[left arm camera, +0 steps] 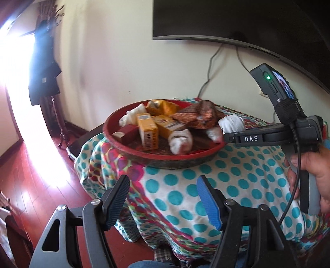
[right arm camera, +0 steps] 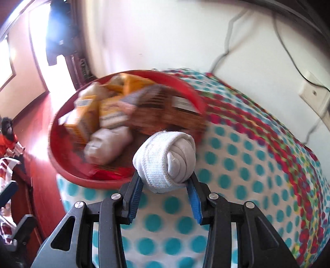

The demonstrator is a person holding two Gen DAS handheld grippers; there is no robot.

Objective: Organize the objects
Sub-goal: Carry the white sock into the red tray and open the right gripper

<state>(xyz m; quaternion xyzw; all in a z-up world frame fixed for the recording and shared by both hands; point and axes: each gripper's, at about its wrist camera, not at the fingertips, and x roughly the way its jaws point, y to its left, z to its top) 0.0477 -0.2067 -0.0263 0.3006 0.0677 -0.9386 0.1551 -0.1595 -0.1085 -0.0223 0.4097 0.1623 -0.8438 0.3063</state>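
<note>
Cream wall and a dark screen (left arm camera: 226,18) stand behind a table (left arm camera: 237,175) draped in a cloth of teal dots. On it sits a round red tray (left arm camera: 144,156) holding yellow boxes (left arm camera: 147,132), a brown patterned packet (left arm camera: 198,115) and several rolled white socks (left arm camera: 181,142).

From the right wrist view, the right gripper (right arm camera: 165,185) has its jaws closed on a rolled white sock (right arm camera: 165,160); the roll sits between the blue pads, bulging above them, raised just off the near rim of the tray. In the left wrist view the same sock (left arm camera: 232,123) shows at the tip of that gripper, over the tray's right edge.

The left gripper (left arm camera: 163,198) hangs near the table's front edge, jaws wide apart with nothing between them.
</note>
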